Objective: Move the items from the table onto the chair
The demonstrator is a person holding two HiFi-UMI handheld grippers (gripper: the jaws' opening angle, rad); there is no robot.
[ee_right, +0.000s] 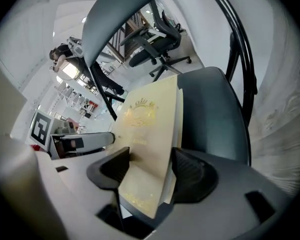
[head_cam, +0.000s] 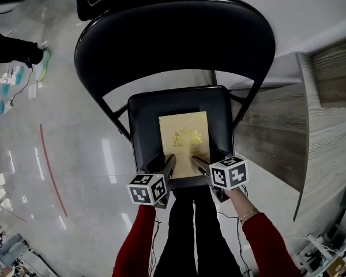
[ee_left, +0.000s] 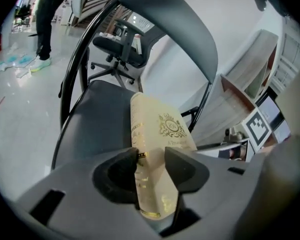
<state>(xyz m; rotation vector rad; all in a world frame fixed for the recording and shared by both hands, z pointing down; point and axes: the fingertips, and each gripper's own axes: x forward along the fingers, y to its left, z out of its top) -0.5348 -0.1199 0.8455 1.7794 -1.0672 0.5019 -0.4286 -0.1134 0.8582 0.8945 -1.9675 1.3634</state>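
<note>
Clamping one near corner each, the left tongs (head_cam: 169, 161) and right tongs (head_cam: 199, 164) pinch the cream book (head_cam: 183, 137), which lies flat over the chair (head_cam: 144, 126) seat.

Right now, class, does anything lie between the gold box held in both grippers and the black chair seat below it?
Nothing visible does. The flat cream-gold box is over the padded black chair seat, whose bare surface shows around it. The left gripper and right gripper clamp its near edge.
</note>
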